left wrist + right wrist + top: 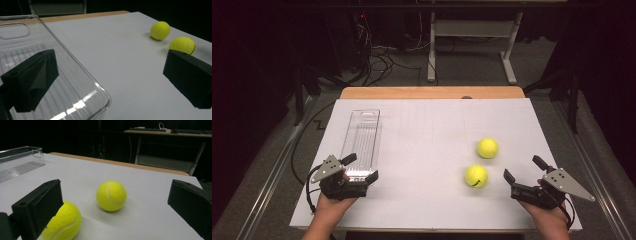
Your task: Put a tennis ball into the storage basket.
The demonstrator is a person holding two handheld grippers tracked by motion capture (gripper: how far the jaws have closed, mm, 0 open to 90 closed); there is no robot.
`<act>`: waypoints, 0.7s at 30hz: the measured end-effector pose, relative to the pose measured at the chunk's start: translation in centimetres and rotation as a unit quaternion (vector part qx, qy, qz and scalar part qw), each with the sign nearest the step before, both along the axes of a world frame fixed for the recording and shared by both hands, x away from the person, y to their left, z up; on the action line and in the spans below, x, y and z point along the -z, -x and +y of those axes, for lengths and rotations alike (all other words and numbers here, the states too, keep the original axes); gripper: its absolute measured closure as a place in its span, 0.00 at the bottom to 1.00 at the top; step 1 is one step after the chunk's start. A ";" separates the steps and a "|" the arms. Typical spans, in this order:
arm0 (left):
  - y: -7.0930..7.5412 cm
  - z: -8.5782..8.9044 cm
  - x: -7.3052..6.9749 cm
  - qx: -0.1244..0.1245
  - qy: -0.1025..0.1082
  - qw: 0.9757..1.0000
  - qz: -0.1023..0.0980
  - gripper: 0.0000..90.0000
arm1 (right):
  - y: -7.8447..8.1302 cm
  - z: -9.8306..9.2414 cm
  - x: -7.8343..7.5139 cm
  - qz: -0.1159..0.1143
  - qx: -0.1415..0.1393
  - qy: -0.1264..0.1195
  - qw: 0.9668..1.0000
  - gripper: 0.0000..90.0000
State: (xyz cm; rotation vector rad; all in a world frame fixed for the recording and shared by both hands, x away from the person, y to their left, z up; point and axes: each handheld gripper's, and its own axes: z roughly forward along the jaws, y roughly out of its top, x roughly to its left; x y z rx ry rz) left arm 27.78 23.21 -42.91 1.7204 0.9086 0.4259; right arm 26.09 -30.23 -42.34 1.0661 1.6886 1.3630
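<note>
Two yellow tennis balls lie on the white table sheet at the right: a far ball point(487, 148) point(160, 30) point(111, 195) and a near ball point(476, 176) point(182, 45) point(62, 222). My right gripper point(523, 168) point(116, 188) stands open just right of the near ball, and nothing is between its jaws. A clear plastic bin point(362, 135) point(75, 65) point(20, 157) lies lengthwise at the left. At the bin's near end my left gripper point(361, 167) point(110, 60) is open, one jaw over the bin and the other outside its right wall.
The white sheet point(427, 130) covers a wooden table whose far edge point(432, 92) shows. Beyond it are a desk frame point(472, 35) and cables on the floor. Between the bin and the balls the sheet is bare.
</note>
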 end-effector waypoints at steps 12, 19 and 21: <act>0.4 0.1 -0.2 0.000 0.004 1.000 -0.010 0.01 | 0.1 0.5 0.0 -0.005 -0.010 0.006 1.000 0.00; 0.2 0.2 -0.1 0.000 0.001 1.000 -0.011 0.01 | -0.2 0.5 0.1 -0.004 -0.014 0.006 1.000 0.00; 0.1 0.2 -0.1 -0.001 0.001 1.000 -0.009 0.01 | -0.2 0.5 0.1 -0.003 -0.013 0.005 1.000 0.00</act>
